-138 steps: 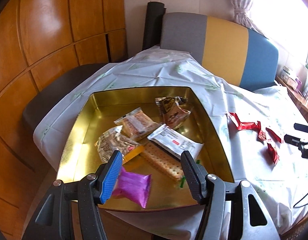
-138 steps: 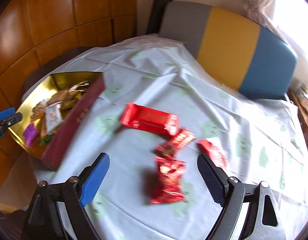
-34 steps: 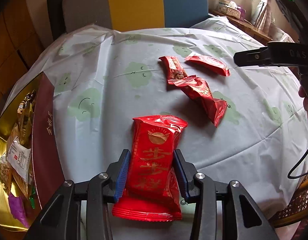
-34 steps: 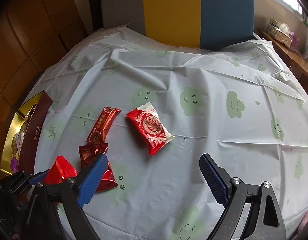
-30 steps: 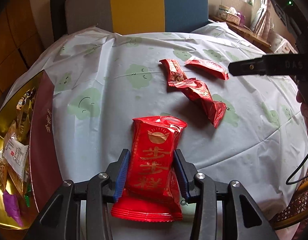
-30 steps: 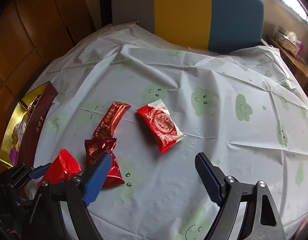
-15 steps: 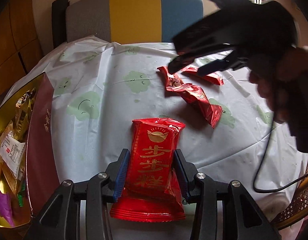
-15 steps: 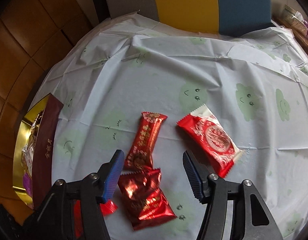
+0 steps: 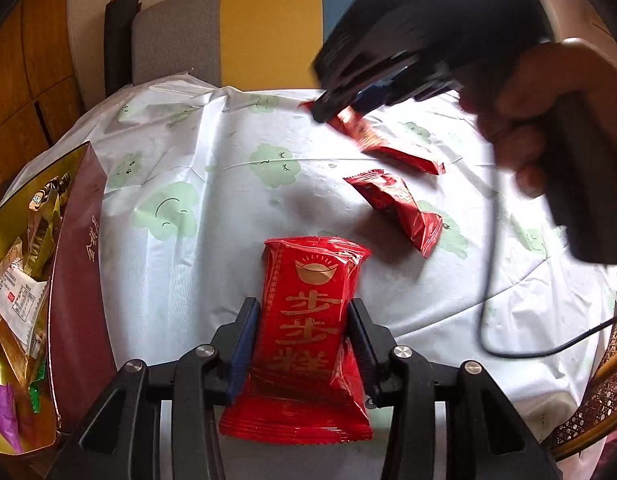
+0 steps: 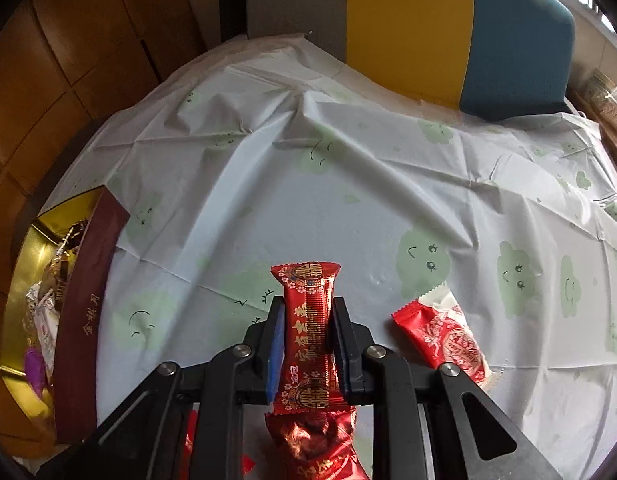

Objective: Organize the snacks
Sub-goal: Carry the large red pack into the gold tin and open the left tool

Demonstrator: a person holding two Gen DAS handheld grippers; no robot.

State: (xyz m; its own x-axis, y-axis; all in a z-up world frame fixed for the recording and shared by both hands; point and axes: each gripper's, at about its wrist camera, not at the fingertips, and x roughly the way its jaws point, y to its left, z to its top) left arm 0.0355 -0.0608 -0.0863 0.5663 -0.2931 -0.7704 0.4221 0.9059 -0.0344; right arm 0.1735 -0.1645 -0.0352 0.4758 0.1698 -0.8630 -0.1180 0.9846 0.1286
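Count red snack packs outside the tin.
4: big pack in left gripper, slim bar in right gripper, crinkled pack and red-white pack loose on tablecloth. None obviously hidden.

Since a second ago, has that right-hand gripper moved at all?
Yes. The right gripper slid left toward the gold tin, and now grips the slim red candy bar.

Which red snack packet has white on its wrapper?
The flat red packet with white zigzag ends and a round emblem, lying on the tablecloth beside the right gripper. The narrow red packet in that gripper is red and gold only.
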